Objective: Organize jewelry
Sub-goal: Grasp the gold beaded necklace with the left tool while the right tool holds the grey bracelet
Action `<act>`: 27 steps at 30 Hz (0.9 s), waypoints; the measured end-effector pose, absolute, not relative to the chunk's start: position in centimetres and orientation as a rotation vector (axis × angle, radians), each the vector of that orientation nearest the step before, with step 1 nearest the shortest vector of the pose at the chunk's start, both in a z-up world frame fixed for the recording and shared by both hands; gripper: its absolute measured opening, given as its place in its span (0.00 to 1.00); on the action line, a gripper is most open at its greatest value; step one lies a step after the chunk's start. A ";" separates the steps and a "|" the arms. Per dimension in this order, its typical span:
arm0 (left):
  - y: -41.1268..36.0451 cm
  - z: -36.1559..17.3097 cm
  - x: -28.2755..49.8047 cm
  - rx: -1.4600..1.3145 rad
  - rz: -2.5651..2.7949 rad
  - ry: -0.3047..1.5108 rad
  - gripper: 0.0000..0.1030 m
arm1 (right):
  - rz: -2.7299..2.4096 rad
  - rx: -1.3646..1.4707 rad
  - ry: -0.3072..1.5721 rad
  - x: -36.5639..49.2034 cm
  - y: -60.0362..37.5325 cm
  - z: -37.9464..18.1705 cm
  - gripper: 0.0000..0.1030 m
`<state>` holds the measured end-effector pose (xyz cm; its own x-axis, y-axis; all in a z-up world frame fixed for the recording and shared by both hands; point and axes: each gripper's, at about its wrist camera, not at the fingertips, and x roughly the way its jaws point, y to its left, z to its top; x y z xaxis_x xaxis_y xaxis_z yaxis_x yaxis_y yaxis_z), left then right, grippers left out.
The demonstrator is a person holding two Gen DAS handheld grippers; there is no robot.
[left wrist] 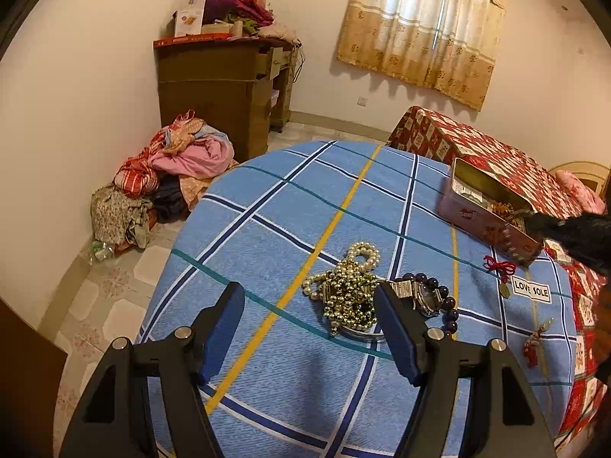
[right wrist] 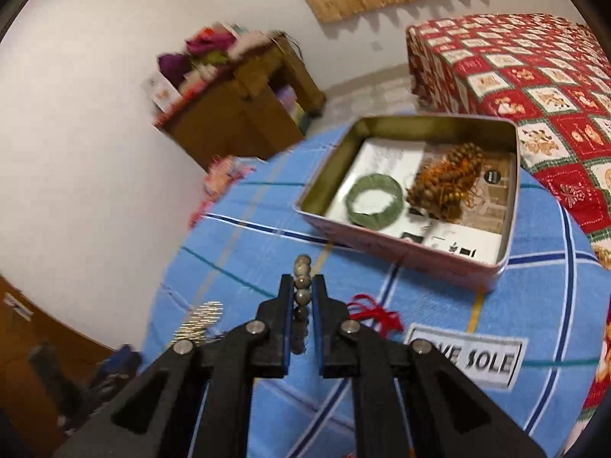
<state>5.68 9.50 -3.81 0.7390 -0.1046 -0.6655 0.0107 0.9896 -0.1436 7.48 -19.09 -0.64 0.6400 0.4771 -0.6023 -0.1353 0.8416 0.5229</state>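
Note:
My right gripper (right wrist: 303, 280) is shut on a string of grey-brown beads (right wrist: 301, 267), which stands up between its pads above the blue checked cloth (right wrist: 267, 267). Ahead of it lies an open metal tin (right wrist: 382, 242) holding a green bangle (right wrist: 376, 200) and a heap of brown beads (right wrist: 446, 179). My left gripper (left wrist: 308, 290) hangs open just short of a jewelry pile (left wrist: 349, 299): gold bead chains, a pearl bracelet (left wrist: 364, 255), a watch (left wrist: 424, 295) and dark beads (left wrist: 452, 313). Nothing is between its fingers.
A red string charm (left wrist: 500, 267) and a "LOVE SOLE" label (left wrist: 532, 288) lie beside the tin (left wrist: 485, 213), with another charm (left wrist: 532, 343) nearer. A red patterned cover (right wrist: 534, 68) lies to the right. A wooden cabinet (left wrist: 225, 91) and a clothes heap (left wrist: 168, 175) are beyond the cloth's left edge.

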 end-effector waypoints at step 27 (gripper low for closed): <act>7.2 -7.4 11.3 -0.111 -0.200 0.893 0.16 | 0.486 0.559 0.790 0.9 -15.4 -0.7 0.12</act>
